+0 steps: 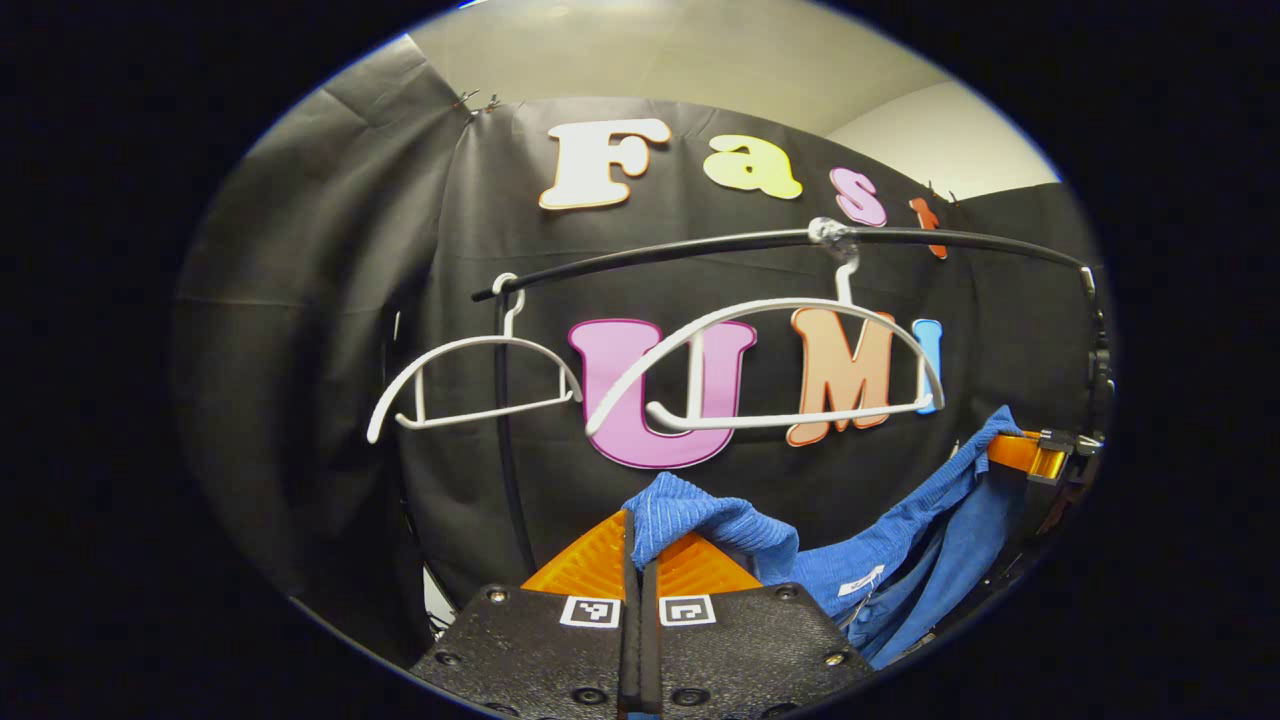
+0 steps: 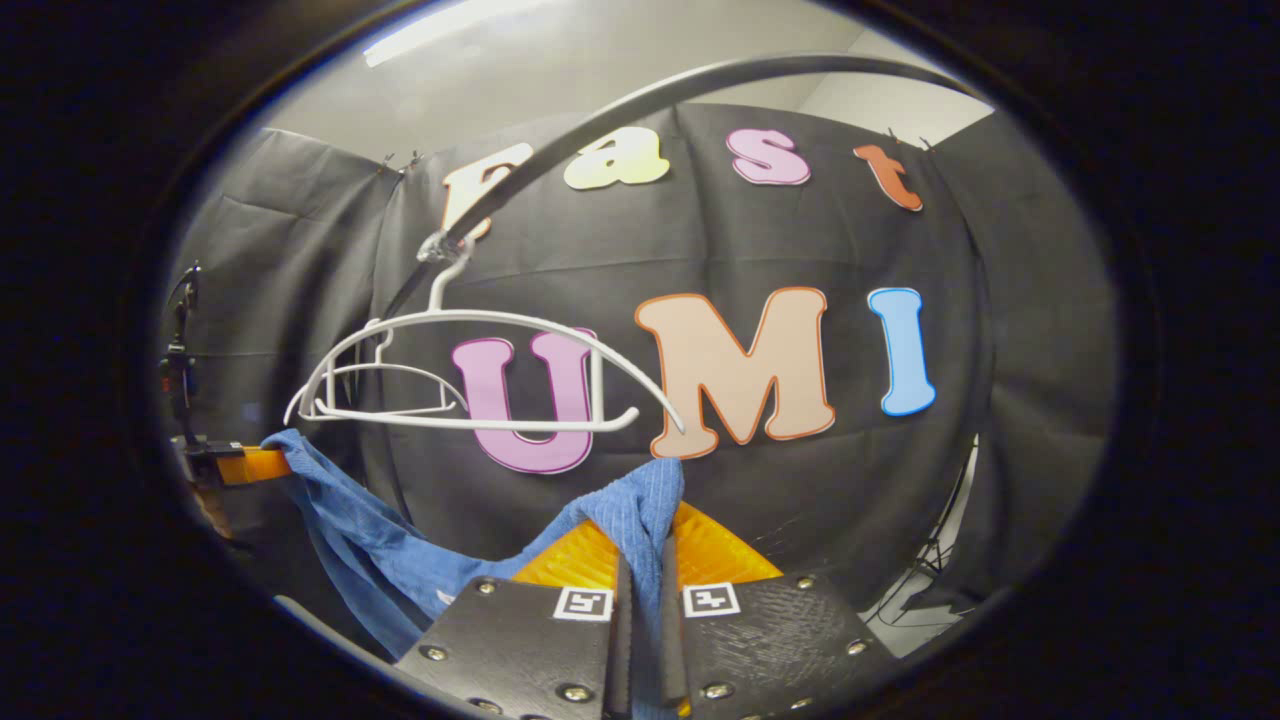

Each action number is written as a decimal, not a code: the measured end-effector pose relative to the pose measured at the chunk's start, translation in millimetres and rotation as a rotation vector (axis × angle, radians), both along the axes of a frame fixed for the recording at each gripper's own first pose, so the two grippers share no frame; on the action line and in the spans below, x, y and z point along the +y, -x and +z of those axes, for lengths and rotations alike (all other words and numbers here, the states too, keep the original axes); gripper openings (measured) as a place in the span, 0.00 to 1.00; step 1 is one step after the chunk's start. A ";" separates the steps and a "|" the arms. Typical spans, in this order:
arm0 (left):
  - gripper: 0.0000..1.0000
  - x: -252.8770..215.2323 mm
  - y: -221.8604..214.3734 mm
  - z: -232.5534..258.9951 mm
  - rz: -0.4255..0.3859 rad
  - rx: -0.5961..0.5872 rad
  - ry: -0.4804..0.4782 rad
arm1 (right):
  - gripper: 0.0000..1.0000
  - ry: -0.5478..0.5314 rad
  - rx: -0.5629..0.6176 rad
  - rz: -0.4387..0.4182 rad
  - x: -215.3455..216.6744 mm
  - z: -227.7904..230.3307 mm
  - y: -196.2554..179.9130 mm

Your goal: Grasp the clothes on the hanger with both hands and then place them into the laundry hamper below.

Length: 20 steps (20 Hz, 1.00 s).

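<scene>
A blue knit garment (image 1: pixel 880 560) hangs stretched between my two grippers, off the hangers. My left gripper (image 1: pixel 640 545) is shut on one bunched end of it, cloth spilling over the orange fingers (image 1: pixel 590 560). In the right gripper view my right gripper (image 2: pixel 645 545) is shut on the other end of the blue garment (image 2: pixel 630 510), which sags away to the left toward the other gripper (image 2: pixel 245 465). Two bare white hangers (image 1: pixel 770 370) (image 1: pixel 470 385) hang on the black rail (image 1: pixel 700 245) above the cloth. The right gripper (image 1: pixel 1030 452) also shows far right in the left gripper view.
The black rail's upright post (image 1: pixel 505 450) runs down behind the left hanger. A tripod leg (image 2: pixel 935 560) stands at the lower right of the right gripper view. The white hangers (image 2: pixel 470 375) sit just above the garment's top edge.
</scene>
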<state>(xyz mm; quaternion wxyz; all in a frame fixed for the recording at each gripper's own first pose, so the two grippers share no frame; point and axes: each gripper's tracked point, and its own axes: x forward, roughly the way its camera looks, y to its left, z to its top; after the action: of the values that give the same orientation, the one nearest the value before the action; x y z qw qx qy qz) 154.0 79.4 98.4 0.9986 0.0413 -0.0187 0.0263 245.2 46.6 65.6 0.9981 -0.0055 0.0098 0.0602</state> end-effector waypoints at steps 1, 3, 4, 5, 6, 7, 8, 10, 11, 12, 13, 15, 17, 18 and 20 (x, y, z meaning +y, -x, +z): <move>0.00 -8.3 1.7 2.3 -0.012 -0.006 0.004 | 0.11 0.000 -0.004 0.007 3.8 3.6 3.1; 0.00 -25.0 6.0 6.6 -0.034 -0.014 0.002 | 0.11 0.001 -0.015 0.025 13.1 11.1 10.5; 0.00 -36.0 8.5 10.2 -0.050 -0.021 -0.006 | 0.12 0.002 -0.021 0.028 14.3 15.7 13.7; 0.00 -45.1 10.8 13.3 -0.062 -0.030 -0.018 | 0.11 -0.001 -0.025 0.035 18.3 19.8 16.7; 0.00 -56.8 13.7 16.5 -0.081 -0.040 -0.029 | 0.11 -0.010 -0.030 0.048 24.8 24.0 20.3; 0.00 -66.2 15.2 19.1 -0.096 -0.052 -0.030 | 0.12 -0.019 -0.038 0.060 32.3 28.9 24.1; 0.01 -77.0 17.5 22.1 -0.113 -0.061 -0.018 | 0.11 -0.021 -0.045 0.075 38.9 33.0 28.2; 0.00 -98.6 23.2 24.8 -0.150 -0.071 -0.002 | 0.11 -0.025 -0.052 0.086 45.8 35.5 32.6; 0.00 -107.9 24.7 28.2 -0.164 -0.081 -0.006 | 0.11 -0.037 -0.055 0.096 50.5 37.0 34.8; 0.01 -116.0 25.5 30.0 -0.173 -0.087 -0.009 | 0.11 -0.051 -0.057 0.106 55.2 37.6 36.7; 0.00 -124.4 25.3 29.8 -0.188 -0.090 -0.008 | 0.11 -0.057 -0.058 0.118 60.7 38.6 38.8; 0.00 -143.1 25.8 25.4 -0.223 -0.085 0.002 | 0.11 -0.058 -0.056 0.139 70.8 35.8 42.2; 0.00 -160.4 24.8 19.9 -0.255 -0.080 0.005 | 0.12 -0.066 -0.050 0.163 82.0 32.2 45.3; 0.00 -166.8 23.8 17.4 -0.266 -0.080 0.002 | 0.11 -0.070 -0.046 0.173 86.8 29.8 46.7; 0.00 -181.3 23.1 9.6 -0.293 -0.075 -0.009 | 0.11 -0.074 -0.034 0.194 98.1 23.3 49.4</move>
<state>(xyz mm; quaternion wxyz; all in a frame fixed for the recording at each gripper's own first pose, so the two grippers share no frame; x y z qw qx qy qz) 130.9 -101.9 108.0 0.9901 0.0417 -0.0621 -0.1185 195.8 144.7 88.9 0.9872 0.0294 -0.0099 0.1565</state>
